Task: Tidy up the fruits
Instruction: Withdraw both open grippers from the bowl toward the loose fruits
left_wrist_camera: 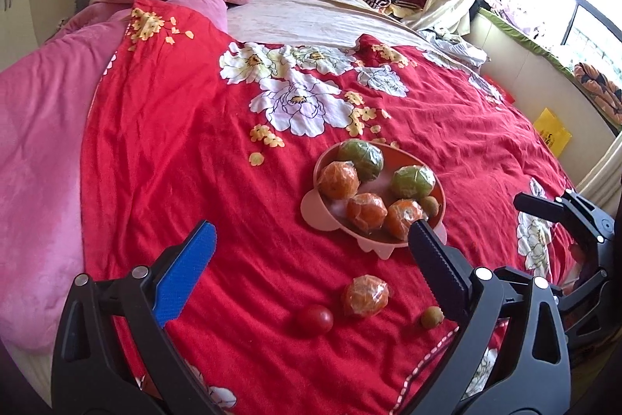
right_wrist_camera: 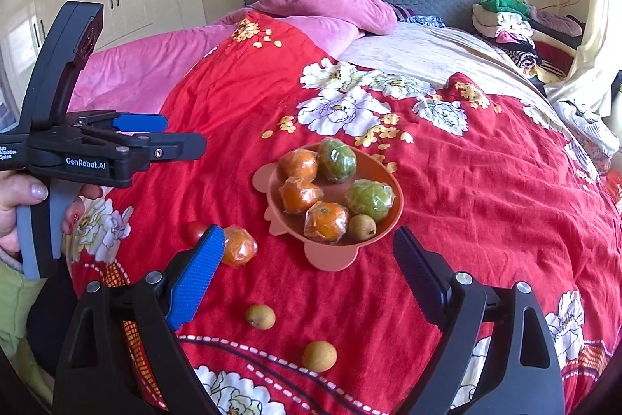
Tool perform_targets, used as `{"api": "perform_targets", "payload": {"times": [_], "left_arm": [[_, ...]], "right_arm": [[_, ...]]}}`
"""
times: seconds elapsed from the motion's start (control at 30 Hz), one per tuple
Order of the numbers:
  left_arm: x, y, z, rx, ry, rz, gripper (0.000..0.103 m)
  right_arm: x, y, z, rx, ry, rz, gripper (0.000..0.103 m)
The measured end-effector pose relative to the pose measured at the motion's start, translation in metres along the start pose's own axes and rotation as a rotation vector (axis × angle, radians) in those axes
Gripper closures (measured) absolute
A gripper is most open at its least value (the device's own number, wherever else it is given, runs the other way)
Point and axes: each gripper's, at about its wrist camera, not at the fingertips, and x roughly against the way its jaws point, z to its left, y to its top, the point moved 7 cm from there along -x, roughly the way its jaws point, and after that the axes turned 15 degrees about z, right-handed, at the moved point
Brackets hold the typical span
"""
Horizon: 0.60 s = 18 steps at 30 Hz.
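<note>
Fruit sits partly sorted on a red floral bedspread (right_wrist_camera: 486,189). A pink scalloped bowl (right_wrist_camera: 394,209) rests near the centre of the right wrist view and holds three wrapped oranges (right_wrist_camera: 299,194), two wrapped green citrus fruits (right_wrist_camera: 336,160) and one small brown longan (right_wrist_camera: 362,227) at the bowl's 5 o'clock edge.

Loose fruit — right wrist view:
- one wrapped orange (right_wrist_camera: 240,247) at 8 o'clock from the bowl, near its rim;
- one red tomato (right_wrist_camera: 194,231) just beside that orange, at its 9 o'clock;
- two longans (right_wrist_camera: 260,316) on the cloth at 6 to 7 o'clock from the bowl, apart from each other.

Right gripper (right_wrist_camera: 311,247): fingers spread wide, nothing between them; the bowl's near rim shows in the gap. The blue pad (right_wrist_camera: 198,282) partly overlaps the loose orange in the view; contact cannot be told.

Left gripper (left_wrist_camera: 311,236): fingers spread wide and empty. In the left wrist view, the loose orange (left_wrist_camera: 365,295), the tomato (left_wrist_camera: 314,320) and one longan (left_wrist_camera: 432,317) lie on the cloth between its fingers — none gripped. The bowl (left_wrist_camera: 320,216) lies at 12 o'clock from them.

A hand (right_wrist_camera: 19,205) holds the left gripper's handle at the 9 o'clock edge of the right wrist view.
</note>
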Motion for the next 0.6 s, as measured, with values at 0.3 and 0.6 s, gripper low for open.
{"api": "perform_targets", "payload": {"times": [0.3,0.6], "left_arm": [[-0.006,-0.024,0.002,0.001,0.004,0.030,0.010],[-0.012,-0.049,0.005,0.006,0.009,0.060,0.010]], "right_arm": [[-0.009,-0.015,0.013,0.026,0.007,0.042,0.015],[-0.019,-0.030,0.026,0.049,0.015,0.084,0.015]]}}
